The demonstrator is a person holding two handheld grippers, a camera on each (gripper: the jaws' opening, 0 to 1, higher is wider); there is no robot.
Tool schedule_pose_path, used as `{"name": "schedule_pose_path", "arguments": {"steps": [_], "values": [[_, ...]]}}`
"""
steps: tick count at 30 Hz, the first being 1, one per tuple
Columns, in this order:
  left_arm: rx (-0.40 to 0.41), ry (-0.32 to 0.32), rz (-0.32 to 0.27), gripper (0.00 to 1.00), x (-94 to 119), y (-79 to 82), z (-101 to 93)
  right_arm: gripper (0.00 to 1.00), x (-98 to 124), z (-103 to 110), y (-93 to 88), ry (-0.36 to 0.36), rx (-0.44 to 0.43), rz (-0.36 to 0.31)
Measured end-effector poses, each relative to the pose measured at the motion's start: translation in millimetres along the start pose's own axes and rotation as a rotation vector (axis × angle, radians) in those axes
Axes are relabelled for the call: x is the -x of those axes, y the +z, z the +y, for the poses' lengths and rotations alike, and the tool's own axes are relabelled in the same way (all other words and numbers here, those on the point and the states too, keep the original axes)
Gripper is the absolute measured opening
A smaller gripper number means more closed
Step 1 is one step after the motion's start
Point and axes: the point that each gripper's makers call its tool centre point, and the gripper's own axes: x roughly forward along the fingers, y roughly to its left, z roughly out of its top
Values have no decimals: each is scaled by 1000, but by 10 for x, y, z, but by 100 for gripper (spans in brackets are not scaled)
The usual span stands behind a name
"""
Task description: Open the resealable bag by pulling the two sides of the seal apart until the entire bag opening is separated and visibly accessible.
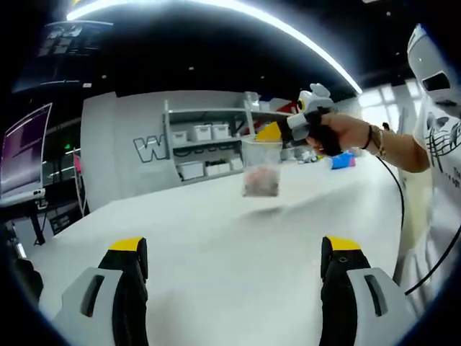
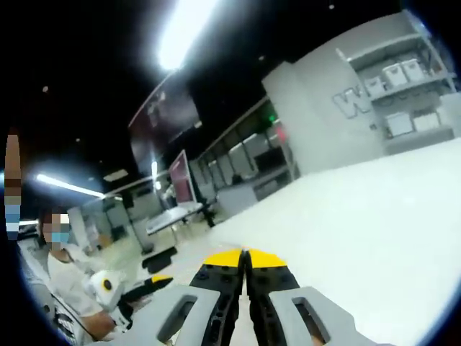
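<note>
While the resealable bag (image 1: 261,169) is held aloft above the white bench (image 1: 216,245), it is seen gripped at its top edge by the right hand-held gripper (image 1: 277,132), carried in a person's hand (image 1: 344,132). In the right gripper view, the yellow-tipped jaws of that hand-held gripper (image 2: 245,261) are pressed together. The left hand-held gripper (image 1: 234,249) is spread wide, holding nothing, low over the bench, well apart from the bag

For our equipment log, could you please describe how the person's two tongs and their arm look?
Both tongs have black jaws with yellow tips on pale grey bodies, seen on the left tongs and right tongs. The right one has a white housing and a black handle trailing a black cable. The person wears a dark bracelet and a white printed T-shirt.
</note>
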Motion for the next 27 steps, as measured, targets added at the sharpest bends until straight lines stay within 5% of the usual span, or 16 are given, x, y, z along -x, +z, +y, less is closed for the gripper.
{"name": "schedule_pose_path", "arguments": {"steps": [27], "values": [[-20,-6,-51,98,10,78,-7,0,-334,-439,192,-66,6,9]]}}
